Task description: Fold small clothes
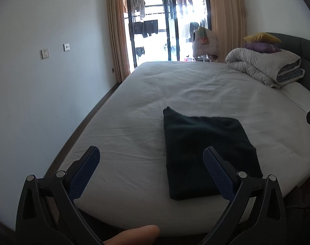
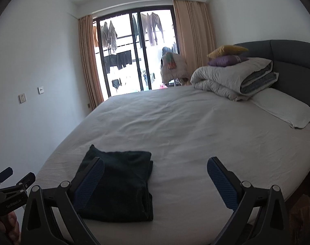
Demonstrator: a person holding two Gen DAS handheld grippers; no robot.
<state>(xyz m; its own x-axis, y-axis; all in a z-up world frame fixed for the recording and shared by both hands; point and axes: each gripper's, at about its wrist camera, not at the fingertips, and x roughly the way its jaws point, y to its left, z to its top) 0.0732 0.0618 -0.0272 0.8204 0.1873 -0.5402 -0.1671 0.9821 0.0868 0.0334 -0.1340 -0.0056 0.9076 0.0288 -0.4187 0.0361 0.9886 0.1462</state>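
With left claw (image 1: 151,170) and right claw (image 2: 155,175) both released and empty, we should smooth the folded dark green cloth garment (image 1: 206,153), especially its raised corner at 11 o'clock, on the white-sheeted bed (image 1: 134,102).

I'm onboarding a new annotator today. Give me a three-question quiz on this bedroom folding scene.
1. True or false: the left gripper is clamped on the dark garment.
2. What lies on top of the folded duvet? A) two cushions B) a laptop C) shoes
3. Fill in: the garment rests on the white ____.

Key: 1 false, both the left and right gripper are open and hold nothing; 2 A, a yellow cushion and a purple cushion; 3 bedsheet.
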